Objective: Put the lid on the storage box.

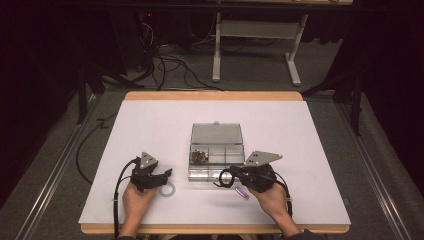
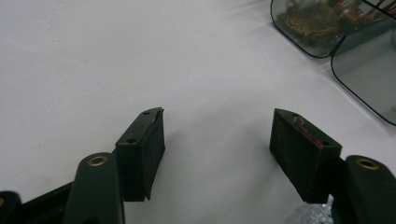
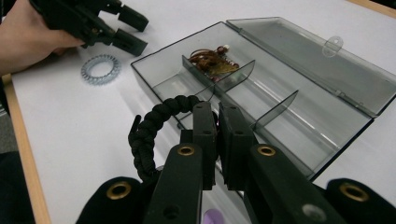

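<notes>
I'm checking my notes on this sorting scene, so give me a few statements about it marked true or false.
1. The right gripper is shut on the black braided bracelet. True.
2. The left gripper grips the coiled hair tie. False: its jaws stand open with nothing between them, and the tie lies on the table beside it.
3. The clear compartment box has its lid closed. False: the lid lies folded open behind it.
4. One compartment of the box holds brownish items. True.
5. A small purple object lies on the table near the right hand. True.
</notes>
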A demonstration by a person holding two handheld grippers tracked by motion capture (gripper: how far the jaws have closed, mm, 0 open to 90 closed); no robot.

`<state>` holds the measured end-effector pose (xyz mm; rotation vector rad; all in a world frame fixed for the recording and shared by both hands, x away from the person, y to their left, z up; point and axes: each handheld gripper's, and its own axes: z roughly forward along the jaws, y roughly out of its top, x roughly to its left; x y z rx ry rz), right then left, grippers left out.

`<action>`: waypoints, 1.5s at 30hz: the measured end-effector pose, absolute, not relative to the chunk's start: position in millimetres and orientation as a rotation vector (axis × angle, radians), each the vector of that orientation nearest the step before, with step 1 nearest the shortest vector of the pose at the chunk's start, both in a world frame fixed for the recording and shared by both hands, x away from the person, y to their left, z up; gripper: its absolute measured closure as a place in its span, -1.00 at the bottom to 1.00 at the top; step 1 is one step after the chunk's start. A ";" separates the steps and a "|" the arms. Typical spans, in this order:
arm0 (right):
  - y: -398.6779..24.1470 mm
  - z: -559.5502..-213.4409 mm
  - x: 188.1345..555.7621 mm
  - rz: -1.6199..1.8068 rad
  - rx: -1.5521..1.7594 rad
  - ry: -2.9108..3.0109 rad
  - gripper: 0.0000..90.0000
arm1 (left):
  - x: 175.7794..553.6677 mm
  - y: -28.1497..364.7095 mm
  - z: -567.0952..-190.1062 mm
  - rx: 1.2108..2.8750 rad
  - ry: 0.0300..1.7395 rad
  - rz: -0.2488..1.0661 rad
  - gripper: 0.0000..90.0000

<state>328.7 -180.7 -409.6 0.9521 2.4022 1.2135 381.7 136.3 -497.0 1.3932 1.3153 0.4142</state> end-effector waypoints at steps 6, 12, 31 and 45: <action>-179.0 -407.1 345.4 1.201 0.985 2.386 0.94 | 381.7 136.2 -496.9 1.391 1.315 0.411 -0.22; -175.6 -407.0 361.1 1.184 1.018 2.381 0.94 | 381.7 136.2 -496.9 1.393 1.315 0.411 -0.22; -170.4 -409.9 396.1 1.141 1.124 2.352 0.94 | 381.7 136.2 -496.9 1.393 1.315 0.410 -0.23; -156.7 -419.1 416.2 1.057 1.158 2.361 0.94 | 381.7 136.3 -496.9 1.394 1.315 0.410 -0.23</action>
